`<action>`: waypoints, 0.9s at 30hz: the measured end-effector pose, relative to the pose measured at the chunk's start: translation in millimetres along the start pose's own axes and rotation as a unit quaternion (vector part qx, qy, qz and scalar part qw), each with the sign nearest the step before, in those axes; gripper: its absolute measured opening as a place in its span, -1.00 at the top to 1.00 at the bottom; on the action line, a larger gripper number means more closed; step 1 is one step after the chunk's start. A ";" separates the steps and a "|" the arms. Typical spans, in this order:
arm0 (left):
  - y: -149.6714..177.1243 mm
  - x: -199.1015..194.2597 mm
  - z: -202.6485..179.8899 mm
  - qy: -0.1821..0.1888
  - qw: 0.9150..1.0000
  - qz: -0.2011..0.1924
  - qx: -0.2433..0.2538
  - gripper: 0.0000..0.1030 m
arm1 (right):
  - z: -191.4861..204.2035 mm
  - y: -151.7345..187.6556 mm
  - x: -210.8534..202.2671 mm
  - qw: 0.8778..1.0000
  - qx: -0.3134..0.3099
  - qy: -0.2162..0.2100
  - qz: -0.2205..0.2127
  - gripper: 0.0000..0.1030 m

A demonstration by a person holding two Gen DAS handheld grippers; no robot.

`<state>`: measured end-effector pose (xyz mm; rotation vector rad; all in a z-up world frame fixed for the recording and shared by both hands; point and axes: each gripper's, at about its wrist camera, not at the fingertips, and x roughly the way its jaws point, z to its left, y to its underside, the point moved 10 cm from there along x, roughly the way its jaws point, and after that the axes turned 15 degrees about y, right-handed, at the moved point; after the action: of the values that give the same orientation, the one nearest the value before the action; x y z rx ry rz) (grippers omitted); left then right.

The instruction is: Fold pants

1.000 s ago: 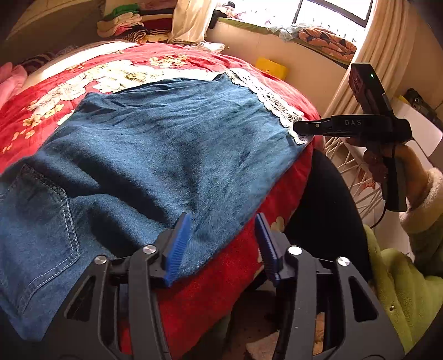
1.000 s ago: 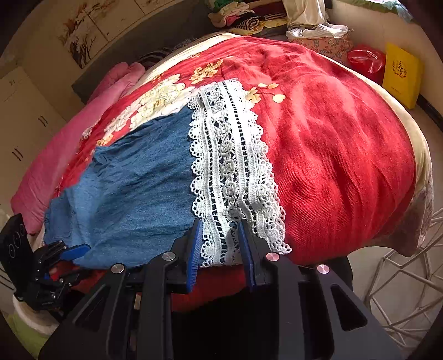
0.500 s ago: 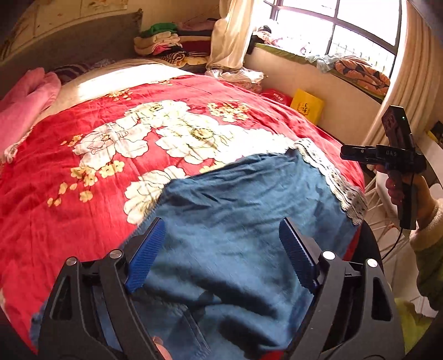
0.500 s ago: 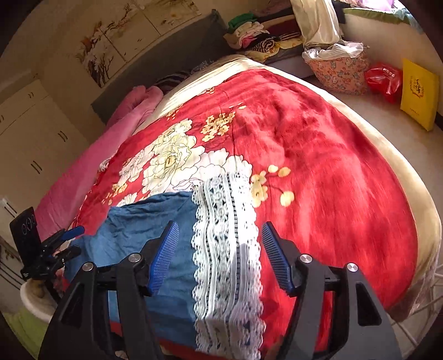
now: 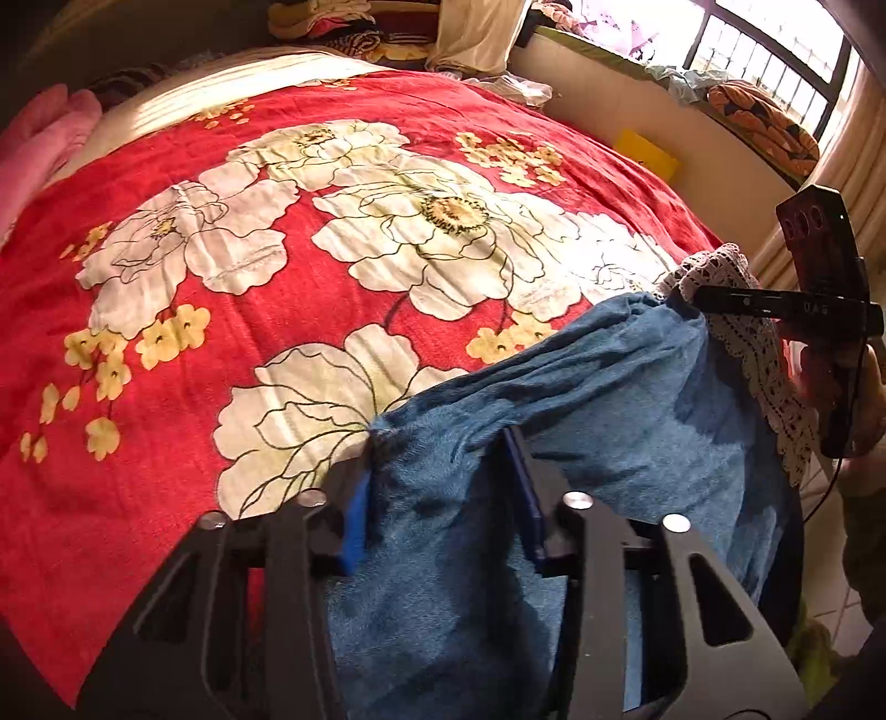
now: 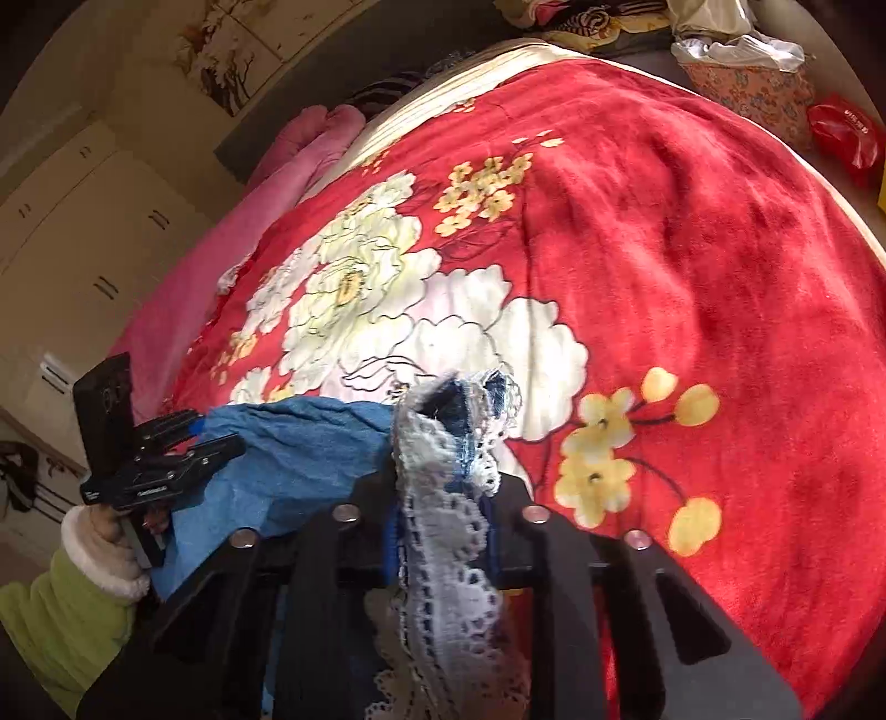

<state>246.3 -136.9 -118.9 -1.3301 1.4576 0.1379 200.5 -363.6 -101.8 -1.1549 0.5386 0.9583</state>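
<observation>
Claws closing: left claw (image 5: 443, 493) clamps pants (image 5: 620, 443), right claw (image 6: 443, 515) their lace hem (image 6: 443, 531).

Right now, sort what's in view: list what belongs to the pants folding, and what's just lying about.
Job:
- blue pants
- lace hem
- left gripper, closing on denim
- right gripper, closing on lace

Lying about:
- red floral blanket
- pink bedding
- yellow box
- clothes pile

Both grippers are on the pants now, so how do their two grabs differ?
The left gripper pinches plain blue denim of the pants; the right gripper pinches the white lace hem. The left's bunch looks thicker and bulkier; the right's is a narrow strip hanging down between its fingers. Both are closing, cloth between the jaws.
</observation>
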 end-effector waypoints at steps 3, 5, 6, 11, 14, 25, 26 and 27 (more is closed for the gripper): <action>-9.9 -4.8 -1.4 0.012 1.000 -0.019 -0.022 0.90 | 0.8 -12.6 -19.0 0.999 -0.009 0.008 -0.037 0.68; -20.3 -11.9 0.4 0.031 0.998 -0.042 -0.042 0.91 | -0.6 -27.5 -30.8 0.998 -0.010 0.008 -0.057 0.68; -26.6 -16.0 0.7 0.040 0.996 -0.056 -0.049 0.91 | -0.5 -35.5 -34.5 0.998 -0.016 0.012 -0.067 0.68; -47.6 -11.6 11.0 0.017 0.995 -0.076 -0.064 0.91 | -4.6 -65.5 -11.7 0.996 -0.047 0.056 -0.058 0.68; -45.0 2.5 23.7 -0.006 0.995 -0.066 -0.076 0.90 | -10.8 -64.5 21.7 0.993 -0.064 0.091 -0.025 0.67; -36.8 -24.0 30.0 -0.025 0.990 -0.102 -0.095 0.21 | -35.4 -58.4 4.6 0.991 -0.025 0.126 -0.045 -0.14; -36.9 -33.1 28.0 -0.029 0.989 -0.112 -0.097 0.15 | -36.6 -57.3 -6.1 0.991 -0.016 0.122 -0.051 -0.18; -36.6 -43.7 24.8 -0.031 0.987 -0.124 -0.098 0.05 | -39.1 -55.1 -16.7 0.991 -0.007 0.122 -0.056 -0.30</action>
<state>278.8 -105.6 -76.1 -1.6426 1.2382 0.1610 243.0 -411.0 -73.8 -1.3109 0.6565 0.7298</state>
